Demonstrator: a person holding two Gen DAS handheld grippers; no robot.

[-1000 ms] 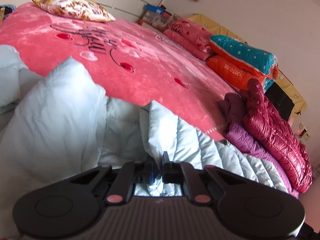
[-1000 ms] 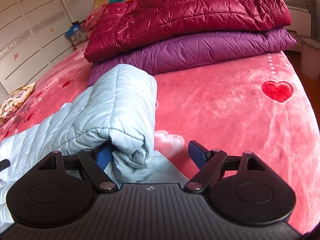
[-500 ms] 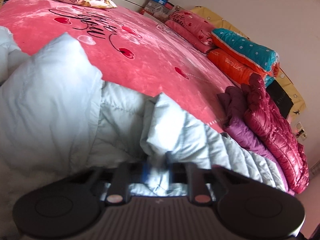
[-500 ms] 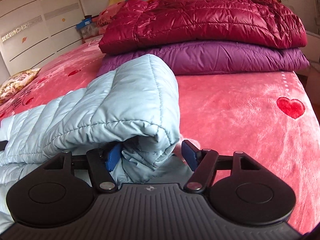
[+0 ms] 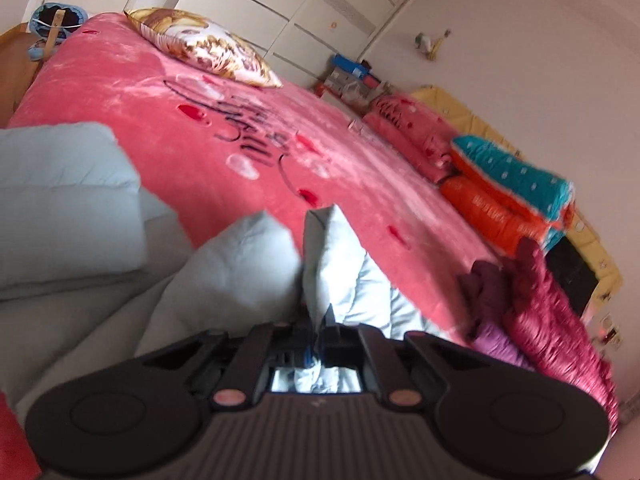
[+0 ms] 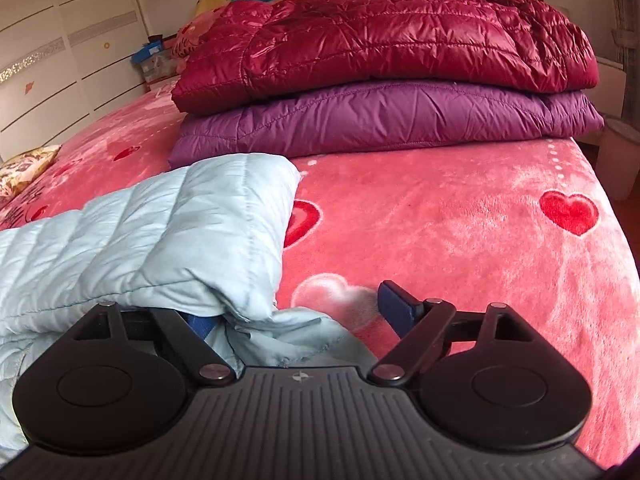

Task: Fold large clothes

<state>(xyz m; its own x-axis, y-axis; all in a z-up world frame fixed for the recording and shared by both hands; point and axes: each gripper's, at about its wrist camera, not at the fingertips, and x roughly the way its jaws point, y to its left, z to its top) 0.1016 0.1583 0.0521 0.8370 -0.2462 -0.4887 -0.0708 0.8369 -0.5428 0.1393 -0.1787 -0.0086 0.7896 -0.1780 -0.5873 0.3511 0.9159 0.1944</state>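
Note:
A light blue quilted jacket [image 5: 240, 264] lies on the pink bed cover [image 5: 200, 140] in puffy folds. My left gripper [image 5: 320, 332] is shut on a raised ridge of its fabric, held a little above the rest. In the right wrist view the jacket's folded end [image 6: 180, 232] rests flat on the cover [image 6: 440, 220]. My right gripper [image 6: 296, 312] has its jaws opening wide. The left finger is tucked under the fold's edge, and the right finger [image 6: 394, 304] stands free over the cover. Neither pad presses on the cloth.
A folded maroon jacket [image 6: 380, 44] sits on a folded purple one [image 6: 380, 116] at the far side of the bed. A patterned pillow [image 5: 200, 48] lies at the head. Folded quilts [image 5: 508, 184] line the wall side. White wardrobe doors [image 5: 320, 12] stand behind.
The left gripper moved sideways with its pinch of fabric, which now stands as a narrow ridge. The right jaws narrowed, then widened, and the fold they held up has dropped flat.

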